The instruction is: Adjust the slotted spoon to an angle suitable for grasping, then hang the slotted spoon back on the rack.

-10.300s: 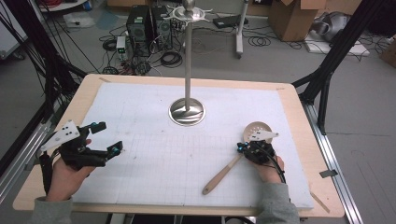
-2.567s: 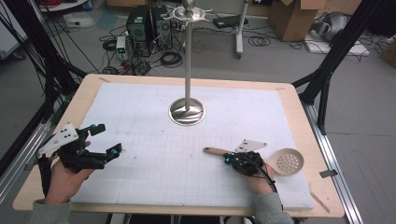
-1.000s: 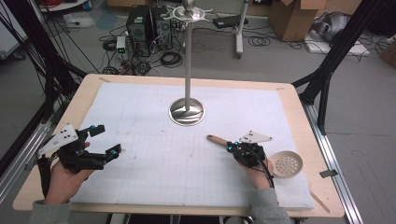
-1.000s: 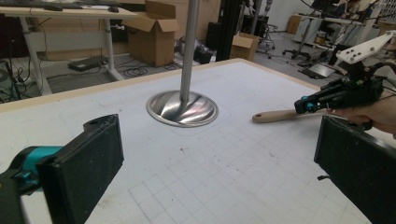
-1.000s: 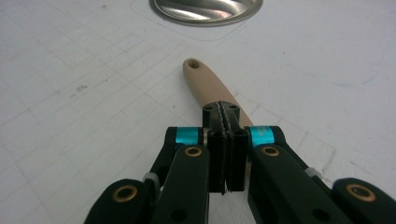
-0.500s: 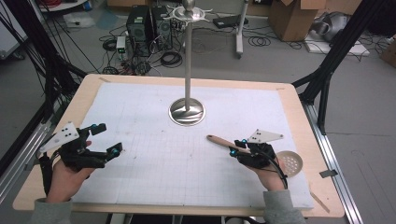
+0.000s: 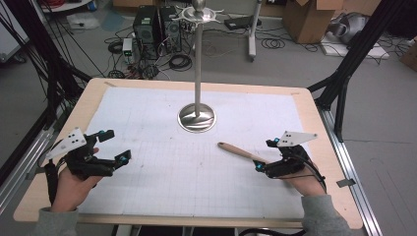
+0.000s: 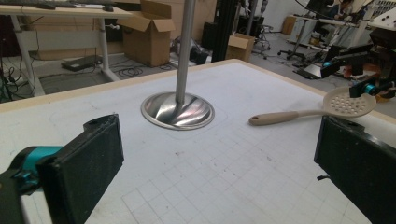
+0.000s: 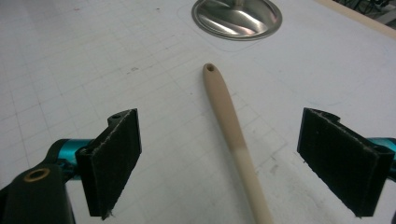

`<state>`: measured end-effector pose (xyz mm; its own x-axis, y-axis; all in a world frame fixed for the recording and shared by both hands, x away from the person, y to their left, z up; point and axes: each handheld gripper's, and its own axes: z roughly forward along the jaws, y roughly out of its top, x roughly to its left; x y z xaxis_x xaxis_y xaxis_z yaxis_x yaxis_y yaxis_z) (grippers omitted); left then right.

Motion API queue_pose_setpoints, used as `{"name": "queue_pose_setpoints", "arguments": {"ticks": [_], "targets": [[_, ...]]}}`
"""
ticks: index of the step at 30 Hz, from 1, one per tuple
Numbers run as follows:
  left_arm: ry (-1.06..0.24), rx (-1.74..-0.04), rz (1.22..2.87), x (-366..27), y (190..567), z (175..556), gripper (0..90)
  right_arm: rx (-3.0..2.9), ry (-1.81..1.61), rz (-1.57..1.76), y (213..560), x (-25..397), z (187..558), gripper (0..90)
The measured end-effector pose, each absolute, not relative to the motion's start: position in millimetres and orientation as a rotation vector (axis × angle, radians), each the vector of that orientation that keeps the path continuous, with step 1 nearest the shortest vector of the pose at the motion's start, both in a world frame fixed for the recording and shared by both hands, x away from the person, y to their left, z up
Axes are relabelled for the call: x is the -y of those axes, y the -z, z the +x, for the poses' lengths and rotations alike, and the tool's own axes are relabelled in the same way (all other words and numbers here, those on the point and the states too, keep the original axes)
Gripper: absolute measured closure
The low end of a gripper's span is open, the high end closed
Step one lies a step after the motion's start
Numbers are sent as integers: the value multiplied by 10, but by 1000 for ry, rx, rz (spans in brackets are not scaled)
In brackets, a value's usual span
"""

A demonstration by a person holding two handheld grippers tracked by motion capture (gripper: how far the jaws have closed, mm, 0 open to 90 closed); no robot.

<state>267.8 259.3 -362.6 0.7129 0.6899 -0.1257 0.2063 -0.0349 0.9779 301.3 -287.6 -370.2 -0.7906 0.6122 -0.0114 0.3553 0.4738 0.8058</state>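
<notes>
Right gripper [image 9: 219, 163] straddles the spoon handle [image 9: 233, 135], jaws apart; center it before closing. Left gripper [image 8: 215, 172] hovers over the desk [image 7: 147, 128], jaws apart.

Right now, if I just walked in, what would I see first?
First, the tall shiny stand in the middle of the table, its round base gleaming. Next, the tan spoon with holes lying on the white mat to the right, its handle between the wide-open jaws of the right gripper. The left gripper is open too, at the left with nothing in it.
</notes>
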Motion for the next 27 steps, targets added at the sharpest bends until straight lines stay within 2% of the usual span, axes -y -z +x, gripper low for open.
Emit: {"name": "queue_pose_setpoints", "arguments": {"ticks": [17, 27], "targets": [[-450, -749, 1602, -2570, 3643, 2672, 18, -2481, -1180, 789, 3734, 3250, 3053, 143], [-452, -757, 1603, -2585, 3653, 2658, 17, -2557, -1108, 798, 3826, 3292, 3152, 149]]}}
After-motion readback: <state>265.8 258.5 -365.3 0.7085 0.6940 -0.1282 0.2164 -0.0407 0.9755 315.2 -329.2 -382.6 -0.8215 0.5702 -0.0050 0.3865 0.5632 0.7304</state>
